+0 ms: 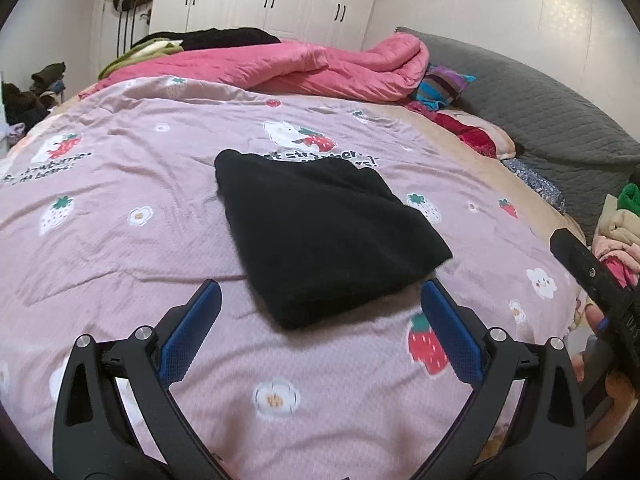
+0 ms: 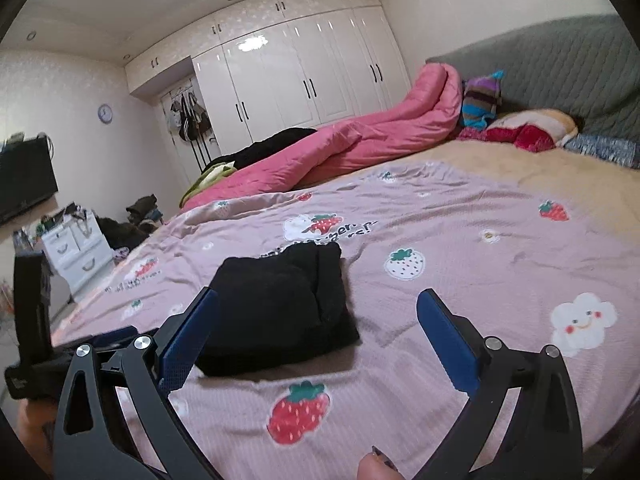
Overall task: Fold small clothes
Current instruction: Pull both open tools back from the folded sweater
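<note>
Black garment folded, both grippers standing clear

The bed (image 1: 120,240) is carrying the folded black garment (image 1: 320,232) mid-sheet. The left gripper (image 1: 320,312) and right gripper (image 2: 318,316) are hovering, fingers spread, pinching nothing. Likely next: fetching another piece

Folded black garment (image 1: 324,236) before spread claw (image 1: 320,308)

Pink strawberry-print sheet (image 1: 120,184) on bed, pink duvet (image 1: 320,64) bunched behind, grey headboard (image 1: 540,108), white wardrobe (image 2: 304,80), wall clock (image 2: 105,113).
</note>
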Tool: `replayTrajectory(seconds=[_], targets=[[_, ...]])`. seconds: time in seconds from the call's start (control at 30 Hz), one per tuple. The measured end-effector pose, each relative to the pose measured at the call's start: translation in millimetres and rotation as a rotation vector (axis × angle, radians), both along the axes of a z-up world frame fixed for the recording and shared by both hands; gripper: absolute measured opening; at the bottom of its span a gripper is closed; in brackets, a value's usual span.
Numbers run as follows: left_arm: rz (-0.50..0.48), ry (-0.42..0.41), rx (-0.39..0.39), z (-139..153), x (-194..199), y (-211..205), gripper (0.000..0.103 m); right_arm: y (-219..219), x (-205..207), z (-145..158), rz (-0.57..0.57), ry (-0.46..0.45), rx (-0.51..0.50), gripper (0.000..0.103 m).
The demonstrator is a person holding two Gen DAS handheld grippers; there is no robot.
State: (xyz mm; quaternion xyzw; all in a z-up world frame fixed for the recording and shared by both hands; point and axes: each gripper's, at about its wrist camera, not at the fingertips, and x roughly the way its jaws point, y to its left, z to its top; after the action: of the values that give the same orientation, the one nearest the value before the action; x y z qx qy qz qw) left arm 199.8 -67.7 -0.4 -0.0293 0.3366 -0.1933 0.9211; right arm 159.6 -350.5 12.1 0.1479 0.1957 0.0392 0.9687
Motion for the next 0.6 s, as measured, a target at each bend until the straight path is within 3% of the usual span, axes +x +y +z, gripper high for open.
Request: replayTrajectory(seconds=[0.4, 0.6], targets=[[0.066, -0.022, -0.007, -17, -45, 25, 0.094, 24, -36, -20, -0.001, 0.017, -0.114, 0.099], [0.079, 0.001, -0.007, -35, -56, 32, 0.094, 37, -39, -32, -0.002, 0.091, -0.184, 0.099]])
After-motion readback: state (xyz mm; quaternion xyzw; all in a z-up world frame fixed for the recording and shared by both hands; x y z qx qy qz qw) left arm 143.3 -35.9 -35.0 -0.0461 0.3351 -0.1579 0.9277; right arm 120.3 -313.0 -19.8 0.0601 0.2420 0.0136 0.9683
